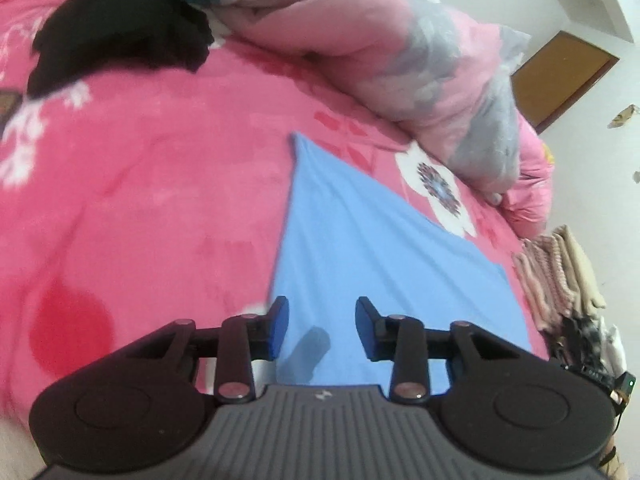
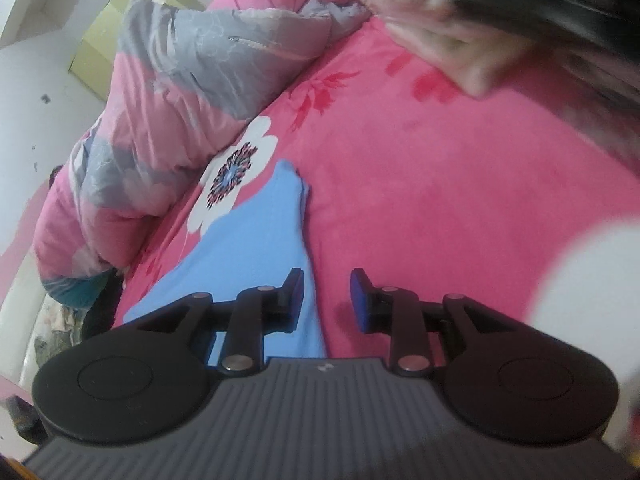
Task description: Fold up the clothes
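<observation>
Under parted fingers (image 1: 280, 324), blue cloth (image 1: 360, 240)

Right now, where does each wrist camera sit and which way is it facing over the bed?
Left wrist: on the left gripper, jaws open, low over the flat light-blue cloth garment, facing the bunched pink-and-grey quilt and a crumpled black garment; only gripper hardware shows.
Right wrist: on the right gripper, jaws open, straddling the same cloth's right edge on the pink fleece bedspread, quilt on its left; no hand visible.
Shared: blue cloth, quilt, bedspread's white flower print.
</observation>
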Tool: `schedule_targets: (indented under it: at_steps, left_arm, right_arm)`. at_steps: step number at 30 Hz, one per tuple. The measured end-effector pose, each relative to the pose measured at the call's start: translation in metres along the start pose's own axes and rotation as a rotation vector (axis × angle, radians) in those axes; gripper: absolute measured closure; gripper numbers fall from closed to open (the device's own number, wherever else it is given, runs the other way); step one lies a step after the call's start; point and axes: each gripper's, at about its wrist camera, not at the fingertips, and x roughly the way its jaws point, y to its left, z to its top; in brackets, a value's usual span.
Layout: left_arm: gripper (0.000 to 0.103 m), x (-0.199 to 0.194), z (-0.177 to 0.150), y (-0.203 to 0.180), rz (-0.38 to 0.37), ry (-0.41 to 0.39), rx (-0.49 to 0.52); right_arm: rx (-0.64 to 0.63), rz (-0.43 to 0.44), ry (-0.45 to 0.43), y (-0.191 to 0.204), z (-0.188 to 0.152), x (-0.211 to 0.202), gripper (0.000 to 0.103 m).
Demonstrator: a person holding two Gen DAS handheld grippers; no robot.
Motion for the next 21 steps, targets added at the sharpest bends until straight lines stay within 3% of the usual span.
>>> schedule_targets:
  at_steps: [3, 8, 12, 14, 15, 18, 21]
  left_arm:
    - [0.088, 0.003, -0.010, 0.007, 0.008, 0.002, -0.046]
    - [0.089, 0.003, -0.022, 0.012, 0.013, -0.017, -0.067]
    - [0.102, 0.003, -0.028, 0.008, 0.041, -0.046, -0.054]
    - [0.102, -0.001, -0.031, 0.005, 0.047, -0.067, -0.052]
    - [0.102, -0.006, -0.031, 0.005, 0.040, -0.081, -0.057]
    - [0.102, -0.026, -0.028, 0.010, 0.023, -0.136, -0.073]
    - [0.102, -0.022, -0.030, 0.026, 0.050, -0.106, -0.096]
  right_arm:
    - [0.015, 0.012, 0.001, -0.001, -0.010, -0.003, 0.078]
    - [0.040, 0.033, 0.002, -0.003, -0.028, -0.008, 0.078]
    - [0.023, 0.019, 0.012, -0.002, -0.037, -0.003, 0.078]
    - [0.017, 0.029, 0.006, -0.002, -0.040, -0.002, 0.087]
    - [0.016, 0.036, -0.003, -0.002, -0.041, -0.003, 0.100]
    - [0.009, 0.058, -0.040, -0.002, -0.044, -0.012, 0.101]
    - [0.037, 0.063, -0.053, -0.011, -0.045, -0.016, 0.101]
